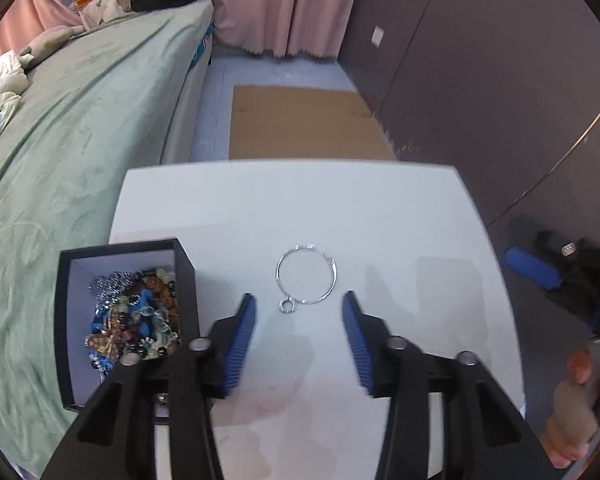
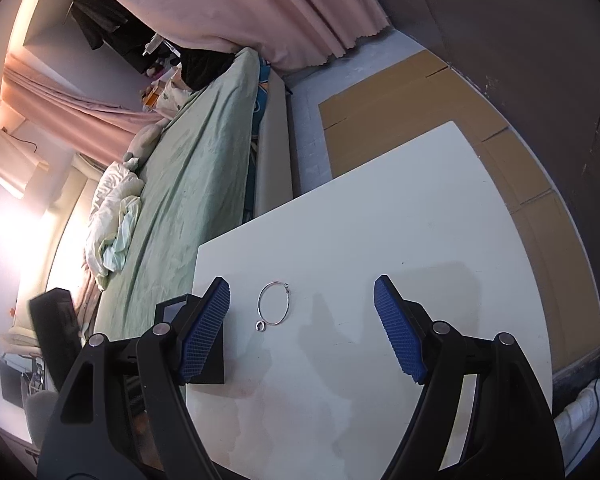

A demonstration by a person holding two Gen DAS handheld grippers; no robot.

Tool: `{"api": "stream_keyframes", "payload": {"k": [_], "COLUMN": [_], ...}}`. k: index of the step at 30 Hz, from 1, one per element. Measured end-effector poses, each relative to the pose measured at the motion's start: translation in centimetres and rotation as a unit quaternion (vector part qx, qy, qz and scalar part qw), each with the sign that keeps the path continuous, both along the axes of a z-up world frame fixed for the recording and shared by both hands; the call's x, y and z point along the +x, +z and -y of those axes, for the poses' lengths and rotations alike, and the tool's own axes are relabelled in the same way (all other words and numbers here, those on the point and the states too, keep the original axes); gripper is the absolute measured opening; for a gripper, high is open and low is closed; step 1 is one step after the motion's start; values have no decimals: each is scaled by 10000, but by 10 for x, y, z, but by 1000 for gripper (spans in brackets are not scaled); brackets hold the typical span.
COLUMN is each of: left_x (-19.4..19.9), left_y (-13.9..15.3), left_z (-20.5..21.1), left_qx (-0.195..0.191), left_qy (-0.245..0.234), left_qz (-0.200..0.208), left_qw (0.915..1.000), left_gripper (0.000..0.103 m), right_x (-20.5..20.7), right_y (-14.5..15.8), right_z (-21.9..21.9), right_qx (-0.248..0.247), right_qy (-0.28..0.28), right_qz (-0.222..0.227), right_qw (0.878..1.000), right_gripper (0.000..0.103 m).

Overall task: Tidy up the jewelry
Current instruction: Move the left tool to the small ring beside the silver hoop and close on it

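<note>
One silver bangle (image 1: 306,274) just beyond spread left jaws.

No readable text, labels, brands or numbers in either wrist view; nothing legible on any surface.
</note>
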State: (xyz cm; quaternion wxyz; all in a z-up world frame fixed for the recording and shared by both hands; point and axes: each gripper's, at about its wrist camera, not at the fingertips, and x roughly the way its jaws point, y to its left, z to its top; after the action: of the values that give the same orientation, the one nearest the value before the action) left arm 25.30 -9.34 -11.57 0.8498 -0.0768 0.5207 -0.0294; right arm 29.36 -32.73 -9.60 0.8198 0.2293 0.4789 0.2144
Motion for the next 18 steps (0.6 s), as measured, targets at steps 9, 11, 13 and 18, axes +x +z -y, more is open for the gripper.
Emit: {"api": "stream_keyframes", "payload": {"k": [9, 11, 13, 18], "left_x": [17, 19, 22, 26], "left_y": [-31, -35, -40, -53], "left_z": [11, 13, 15, 15], "left_qx": [242, 288, 346, 512], "left_qy": [-118, -145, -171, -178], "left_qz": [-457, -503, -558, -652], "left_qw": [9986, 9982, 9977, 9964], "left_gripper": [28, 23, 23, 23], "right_x": [0, 0, 0, 1], "right_y": [1, 1, 1, 1], "right_z": [1, 1, 1, 2], "right_qx": [28, 25, 27, 4], "right_qy": [-10, -8, -15, -16], "right_qz": [-23, -14, -16, -31], "right_qw": [10000, 10000, 10000, 10000], "right_gripper": [75, 75, 75, 75]}}
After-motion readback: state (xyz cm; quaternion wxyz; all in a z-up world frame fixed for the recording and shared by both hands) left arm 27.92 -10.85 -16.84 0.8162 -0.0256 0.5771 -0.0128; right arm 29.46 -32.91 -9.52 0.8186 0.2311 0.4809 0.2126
